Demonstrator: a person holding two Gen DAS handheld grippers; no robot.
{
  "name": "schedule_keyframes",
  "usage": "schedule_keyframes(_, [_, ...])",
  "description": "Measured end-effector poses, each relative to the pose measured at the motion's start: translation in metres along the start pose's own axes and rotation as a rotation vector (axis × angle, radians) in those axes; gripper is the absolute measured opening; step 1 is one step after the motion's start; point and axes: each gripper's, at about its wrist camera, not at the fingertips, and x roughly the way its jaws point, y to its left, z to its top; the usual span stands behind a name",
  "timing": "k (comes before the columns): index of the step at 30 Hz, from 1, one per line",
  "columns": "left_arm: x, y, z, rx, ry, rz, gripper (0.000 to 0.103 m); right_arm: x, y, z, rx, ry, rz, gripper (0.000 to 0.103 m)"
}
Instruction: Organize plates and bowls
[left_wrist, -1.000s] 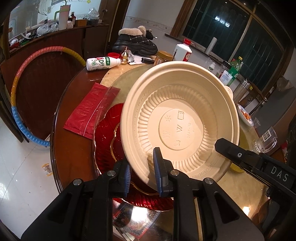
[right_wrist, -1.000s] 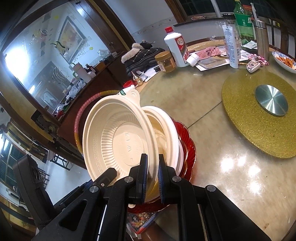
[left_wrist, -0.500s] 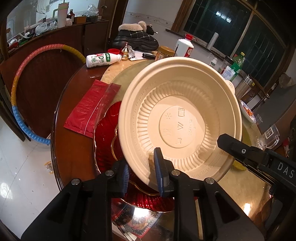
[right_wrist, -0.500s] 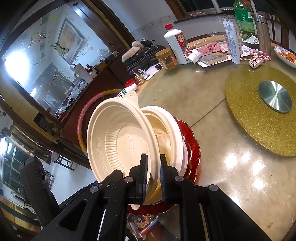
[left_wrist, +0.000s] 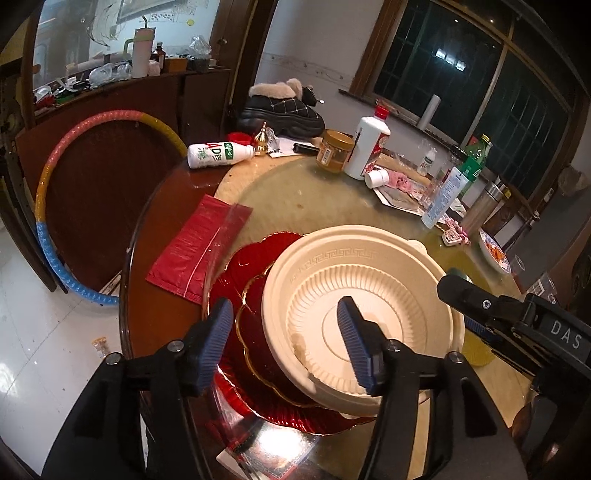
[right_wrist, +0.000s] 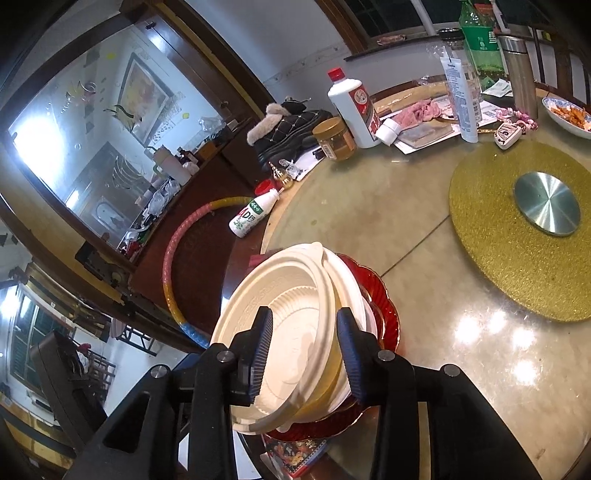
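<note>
In the left wrist view a red bag (left_wrist: 195, 245) lies flat at the left of the counter (left_wrist: 314, 192). Right of it the red plates (left_wrist: 251, 325) carry the cream bowl (left_wrist: 362, 314), nested in the white bowl (right_wrist: 354, 295). The left tool (left_wrist: 286, 343) is released, one finger outside the bowl's rim, one above its inside. The right tool (right_wrist: 304, 354) is released too, its jaws straddling the near rim without gripping. Further right sits a gold mat (right_wrist: 498, 251)

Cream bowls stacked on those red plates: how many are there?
2. The top bowl sits tilted; the second bowl is nested beneath it, both on the red plates. Others may be hidden underneath.
</note>
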Motion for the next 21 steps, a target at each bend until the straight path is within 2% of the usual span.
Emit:
schedule_keyframes(2, [-0.002, -0.002, 0.000, 0.011, -0.010, 0.010, 0.063, -0.002, 0.001, -0.001, -0.004, -0.003, 0.000, 0.044])
schedule_keyframes(4, [-0.003, -0.004, -0.001, 0.021, -0.013, 0.020, 0.069, -0.003, 0.002, -0.001, -0.008, -0.007, 0.002, 0.052])
schedule_keyframes(6, [-0.005, -0.006, -0.002, 0.033, -0.019, 0.027, 0.075, -0.007, 0.004, -0.002, -0.013, -0.016, 0.009, 0.066])
schedule_keyframes(9, [-0.007, -0.010, -0.006, 0.058, -0.032, 0.049, 0.075, -0.015, 0.005, -0.003, -0.031, -0.038, 0.016, 0.082])
schedule_keyframes(11, [-0.008, -0.011, -0.007, 0.062, -0.028, 0.055, 0.078, -0.025, 0.009, -0.005, -0.064, -0.062, 0.006, 0.088])
schedule_keyframes(13, [-0.009, -0.011, -0.010, 0.056, -0.025, 0.054, 0.081, -0.033, 0.013, -0.007, -0.102, -0.079, -0.005, 0.090])
schedule_keyframes(17, [-0.009, -0.012, -0.015, 0.062, -0.016, 0.056, 0.081, -0.047, 0.024, -0.014, -0.220, -0.114, -0.060, 0.103])
schedule_keyframes(21, [-0.012, -0.015, -0.021, 0.077, -0.019, 0.065, 0.081, -0.056, 0.028, -0.024, -0.318, -0.130, -0.103, 0.103])
